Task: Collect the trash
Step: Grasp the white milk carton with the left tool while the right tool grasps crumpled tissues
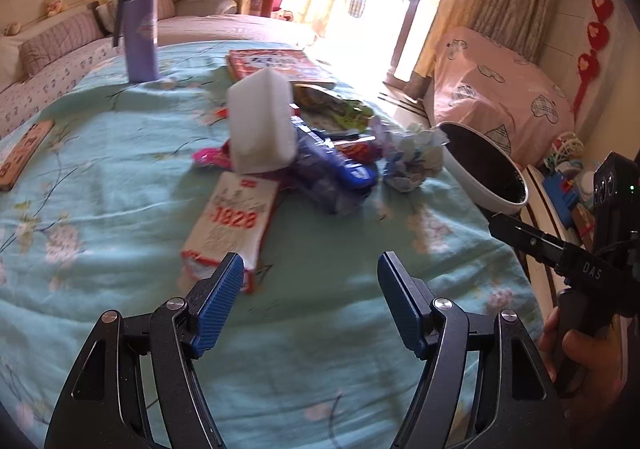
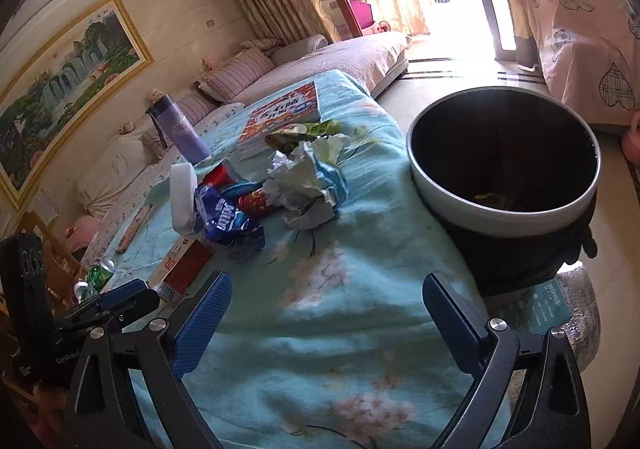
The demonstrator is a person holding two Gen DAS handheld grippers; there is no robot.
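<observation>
Trash pile: wrappers heaped mid-desk on the teal floral cloth, everything loose and lying free.
Crumpled paper: white-and-blue wad at the heap's edge nearest the bin, close to it but not touching.
Blue wrapper: shiny blue packet beside the wad, a red wrapper tucked between the two.
Green wrapper: flat green packet on the far side of the heap, against the red book.
White block: pale foam piece standing upright in the pile.
Carton: white-and-red box lying flat on the near side, just ahead of the left pad.
Bin: dark, white-rimmed bin at the desk's edge, a few scraps at its bottom.
Bottle: purple bottle upright at the far end, well apart from the heap.
Left tongs: released, nothing between the blue pads, hovering over bare cloth.
Right tongs: spread wide and empty, over the cloth beside the bin.
</observation>
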